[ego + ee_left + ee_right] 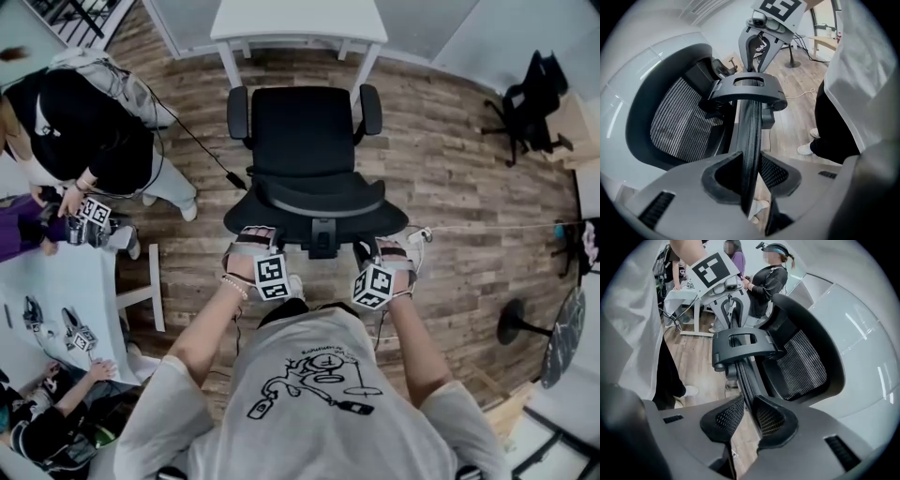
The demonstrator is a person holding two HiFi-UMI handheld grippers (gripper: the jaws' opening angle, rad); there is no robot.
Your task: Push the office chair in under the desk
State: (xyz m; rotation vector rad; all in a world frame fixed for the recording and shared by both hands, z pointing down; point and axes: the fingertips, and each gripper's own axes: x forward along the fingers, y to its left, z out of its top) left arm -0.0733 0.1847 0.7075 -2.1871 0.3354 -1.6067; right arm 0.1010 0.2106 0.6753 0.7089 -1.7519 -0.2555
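The black office chair (302,131) faces the white desk (298,21) at the far side, its seat out on the wood floor in front of the desk. Both grippers hold the top rim of its backrest (319,202) from behind. My left gripper (255,246) is shut on the rim left of the centre bracket. In the left gripper view the thin black rim (751,126) runs between the pads of the left gripper (751,180). My right gripper (382,251) is shut on the rim to the right. In the right gripper view the rim (744,376) is pinched in the right gripper (749,416).
Two people work at a white table (66,272) on the left, close to the chair. A black cable (202,145) lies on the floor left of the seat. Another black chair (530,103) stands at the far right, with a round-based stand (520,323) nearer.
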